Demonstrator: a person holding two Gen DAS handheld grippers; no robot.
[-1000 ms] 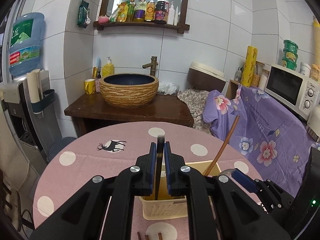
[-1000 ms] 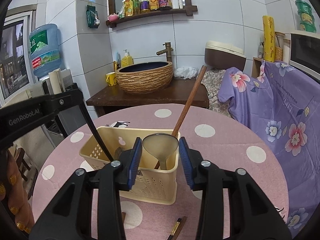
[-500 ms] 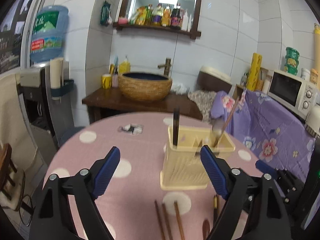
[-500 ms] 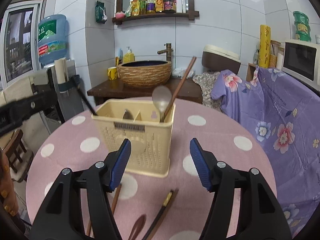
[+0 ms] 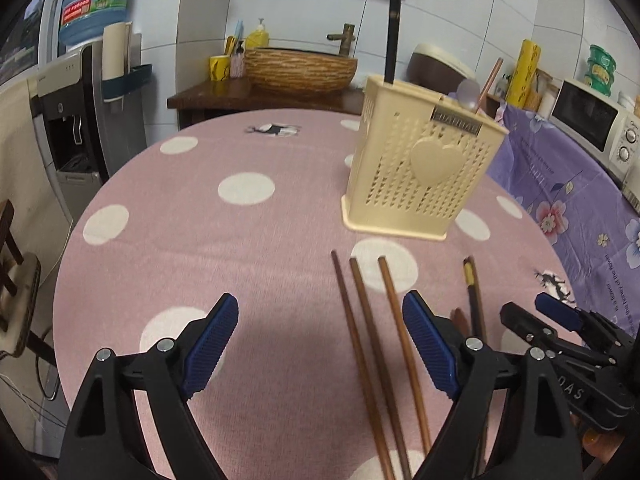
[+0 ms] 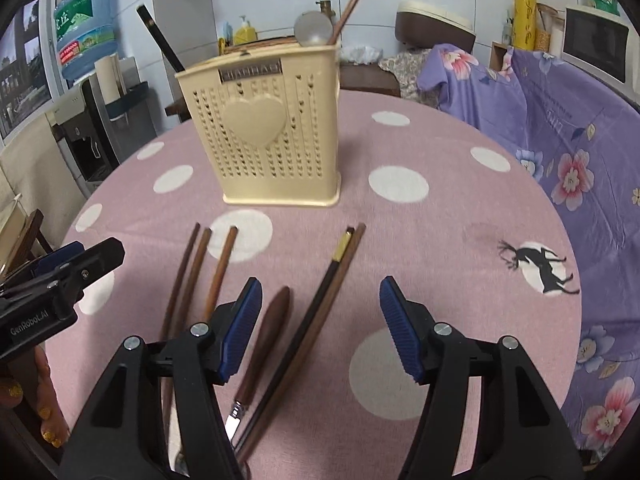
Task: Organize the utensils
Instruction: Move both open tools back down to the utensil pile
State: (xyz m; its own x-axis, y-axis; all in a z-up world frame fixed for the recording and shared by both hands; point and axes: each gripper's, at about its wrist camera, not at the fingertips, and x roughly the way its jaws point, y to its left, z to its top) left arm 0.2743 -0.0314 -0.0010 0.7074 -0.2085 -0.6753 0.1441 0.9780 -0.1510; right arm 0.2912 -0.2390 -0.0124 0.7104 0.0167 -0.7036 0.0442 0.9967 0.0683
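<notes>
Between pickups: left gripper (image 5: 316,344) wide open, empty, above 3 brown chopsticks (image 5: 368,344) on the table (image 5: 192,240); right gripper (image 6: 320,320) open, empty, over knife (image 6: 266,332) and black chopstick (image 6: 316,312), holder (image 6: 264,128) beyond; next, probably closing on 1.

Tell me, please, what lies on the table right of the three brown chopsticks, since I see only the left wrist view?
Observer: A wooden-handled utensil lies there, its metal end toward the camera.
Operator: Is the right gripper holding anything?
Observer: No, it is open; a black chopstick and a brown chopstick lie side by side on the cloth under its gap.
Operator: How does the dark stick in the holder stand?
Observer: In the right wrist view it leans leftward out of the holder's left end.
</notes>
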